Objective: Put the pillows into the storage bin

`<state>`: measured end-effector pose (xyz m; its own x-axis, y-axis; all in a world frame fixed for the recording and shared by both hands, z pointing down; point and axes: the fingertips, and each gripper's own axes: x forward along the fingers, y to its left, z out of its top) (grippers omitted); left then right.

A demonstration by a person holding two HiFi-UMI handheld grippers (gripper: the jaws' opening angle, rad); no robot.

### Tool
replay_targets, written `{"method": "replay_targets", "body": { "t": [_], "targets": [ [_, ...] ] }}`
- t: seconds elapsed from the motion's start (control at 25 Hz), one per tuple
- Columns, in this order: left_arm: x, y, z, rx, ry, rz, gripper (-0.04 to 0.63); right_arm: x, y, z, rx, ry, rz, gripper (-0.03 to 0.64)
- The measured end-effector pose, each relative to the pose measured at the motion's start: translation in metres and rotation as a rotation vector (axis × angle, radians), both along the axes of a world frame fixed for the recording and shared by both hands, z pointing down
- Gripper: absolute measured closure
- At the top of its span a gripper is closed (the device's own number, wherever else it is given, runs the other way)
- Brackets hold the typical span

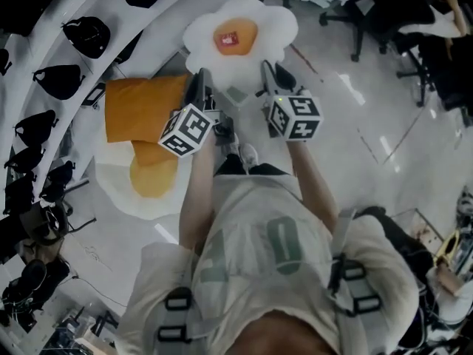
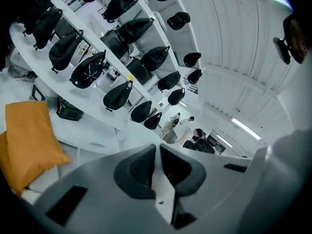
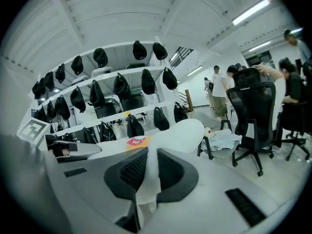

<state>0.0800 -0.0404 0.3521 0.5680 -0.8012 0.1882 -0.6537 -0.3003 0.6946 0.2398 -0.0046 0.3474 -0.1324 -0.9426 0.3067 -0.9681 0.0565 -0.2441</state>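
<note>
Bright, even light from ceiling tubes; glare streaks on floor. Both gripper views bulge fisheye, corners black; head view dimmer.

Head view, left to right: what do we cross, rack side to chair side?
Black bags → orange pillow → left gripper → right gripper → office chair. The held fried-egg pillow spans both grippers, so it's left out.

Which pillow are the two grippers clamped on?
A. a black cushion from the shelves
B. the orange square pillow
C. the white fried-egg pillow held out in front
C: white fabric of the fried-egg pillow is pinched between the jaws of the left gripper and the right gripper; the orange square pillow lies apart, untouched.
</note>
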Motion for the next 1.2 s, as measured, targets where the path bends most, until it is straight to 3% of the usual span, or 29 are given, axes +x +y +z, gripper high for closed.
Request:
{"method": "replay_targets", "body": {
  "t": [0.48, 0.96, 1.08, 1.12, 1.16, 1.2],
  "targets": [
    [0.032, -0.065, 0.025, -0.015, -0.027, 0.075, 0.571, 0.031, -0.06, 0.031, -0.041, -0.061, 0.032, 0.578],
    [0.097, -0.129, 0.055, -0.061, -0.098, -0.033, 0.571, 0.099, -0.138, 0.069, -0.09, -0.107, -0.06, 0.578],
    [0.106, -0.138, 0.07, -0.079, -0.17, -0.05, 0.562, 0.111, -0.15, 0.083, -0.112, -0.133, -0.066, 0.571],
    [0.108, -0.14, 0.082, -0.111, -0.206, -0.051, 0.517, 0.116, -0.154, 0.097, -0.147, -0.151, -0.051, 0.529],
    [0.108, -0.141, 0.098, -0.16, -0.237, -0.05, 0.453, 0.119, -0.156, 0.114, -0.197, -0.163, -0.034, 0.383],
    [0.105, -0.14, 0.112, -0.212, -0.259, -0.052, 0.387, 0.119, -0.156, 0.132, -0.252, -0.159, -0.022, 0.314]
  ]
}}
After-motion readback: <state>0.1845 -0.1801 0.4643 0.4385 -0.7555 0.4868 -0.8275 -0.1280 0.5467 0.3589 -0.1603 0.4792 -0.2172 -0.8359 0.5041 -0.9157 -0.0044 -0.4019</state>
